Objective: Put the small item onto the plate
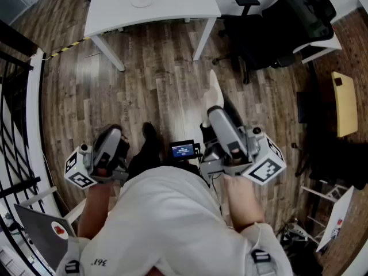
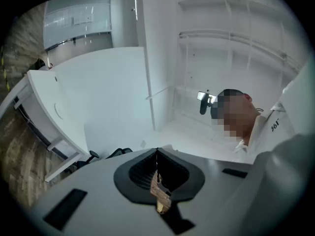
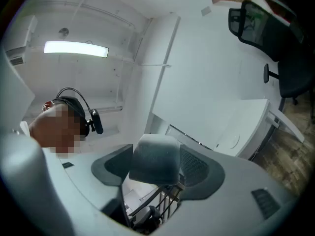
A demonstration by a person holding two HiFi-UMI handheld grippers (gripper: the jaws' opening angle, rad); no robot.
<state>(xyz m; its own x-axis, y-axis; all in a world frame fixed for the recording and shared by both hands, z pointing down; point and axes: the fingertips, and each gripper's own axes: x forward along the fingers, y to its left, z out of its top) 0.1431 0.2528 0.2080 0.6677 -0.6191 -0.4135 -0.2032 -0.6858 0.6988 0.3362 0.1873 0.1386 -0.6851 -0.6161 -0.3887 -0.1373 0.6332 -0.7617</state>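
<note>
Two tongs: the left tongs are closed tight with nothing in them. The right tongs squeeze a grey block, likely the small item. Far ahead, the plate on the desk looks bare, so carrying it over is left.

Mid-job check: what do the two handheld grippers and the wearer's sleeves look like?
Both are light grey moulded shells with dark textured pads inside the jaws: the left gripper and the right gripper. Each carries a white cube with black square markers: the left cube and the right cube. The person wears a white top whose sleeves leave the forearms bare.
</note>
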